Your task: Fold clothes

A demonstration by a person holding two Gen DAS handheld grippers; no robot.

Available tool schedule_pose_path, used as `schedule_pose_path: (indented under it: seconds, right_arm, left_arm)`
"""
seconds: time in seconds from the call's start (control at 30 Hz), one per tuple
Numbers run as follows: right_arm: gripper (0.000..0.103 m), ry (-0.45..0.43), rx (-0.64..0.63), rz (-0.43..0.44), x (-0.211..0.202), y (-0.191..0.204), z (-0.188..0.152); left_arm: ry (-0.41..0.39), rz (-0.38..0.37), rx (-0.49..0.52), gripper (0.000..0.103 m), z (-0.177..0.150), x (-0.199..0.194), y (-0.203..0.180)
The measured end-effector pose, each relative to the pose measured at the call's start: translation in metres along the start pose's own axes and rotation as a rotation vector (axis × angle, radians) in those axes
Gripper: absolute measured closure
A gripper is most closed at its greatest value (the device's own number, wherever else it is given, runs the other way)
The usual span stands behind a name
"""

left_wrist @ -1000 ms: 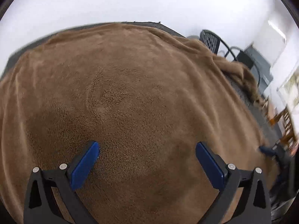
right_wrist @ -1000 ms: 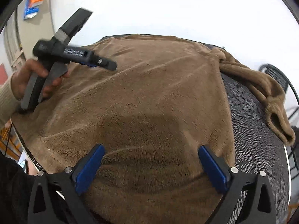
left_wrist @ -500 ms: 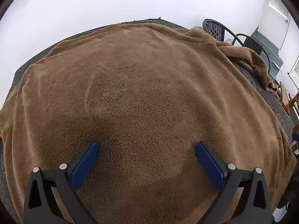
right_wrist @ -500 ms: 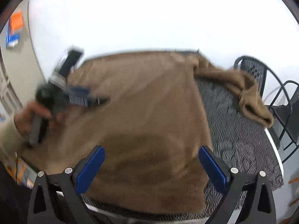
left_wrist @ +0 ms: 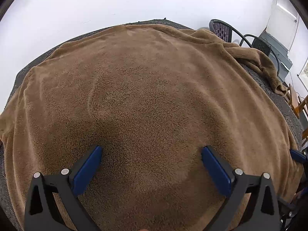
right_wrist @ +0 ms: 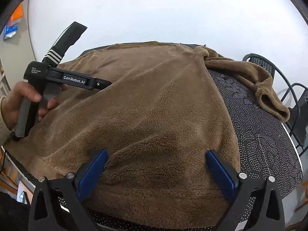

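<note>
1. the fuzzy brown fleece garment (left_wrist: 154,96) hides most of the dark dotted tabletop (right_wrist: 259,134); its near edge is cut off at the bottom of the left wrist view.
2. the black handheld left gripper (right_wrist: 105,83) shows side-on in the right wrist view, its blue pads hidden.
3. the bare left hand (right_wrist: 23,104) is cut by the frame's left edge.
4. the black mesh chair (left_wrist: 223,30) is partly hidden behind the garment.

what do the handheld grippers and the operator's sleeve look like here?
Both grippers, left gripper and right gripper, have black angular frames, silver bolts and blue finger pads. Left body reads "GenRobot.AI", striped band above. Cream knit sleeve at the hand.
</note>
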State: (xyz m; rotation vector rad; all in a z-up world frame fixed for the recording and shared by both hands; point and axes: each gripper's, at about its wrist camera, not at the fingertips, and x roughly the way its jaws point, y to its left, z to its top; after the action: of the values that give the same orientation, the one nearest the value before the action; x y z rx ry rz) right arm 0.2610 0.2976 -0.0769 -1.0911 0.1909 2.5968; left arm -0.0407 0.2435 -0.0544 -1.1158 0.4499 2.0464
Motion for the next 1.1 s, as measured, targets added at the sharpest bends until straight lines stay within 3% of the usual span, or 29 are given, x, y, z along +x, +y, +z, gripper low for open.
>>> schedule_pose_path:
  seconds: [0.57, 0.87, 1.1]
  right_arm:
    - [0.000, -0.009, 0.033, -0.053, 0.002, 0.007, 0.002]
    - [0.000, -0.097, -0.012, -0.010, -0.001, 0.001, -0.006]
    - [0.000, -0.065, -0.022, 0.027, -0.001, -0.002, -0.003]
  left_arm:
    - [0.004, 0.009, 0.007, 0.000, 0.002, 0.003, -0.001]
    - [0.005, 0.017, 0.011, 0.000, 0.003, 0.003, -0.001]
    - [0.004, 0.019, 0.009, 0.000, 0.003, 0.003, -0.001]
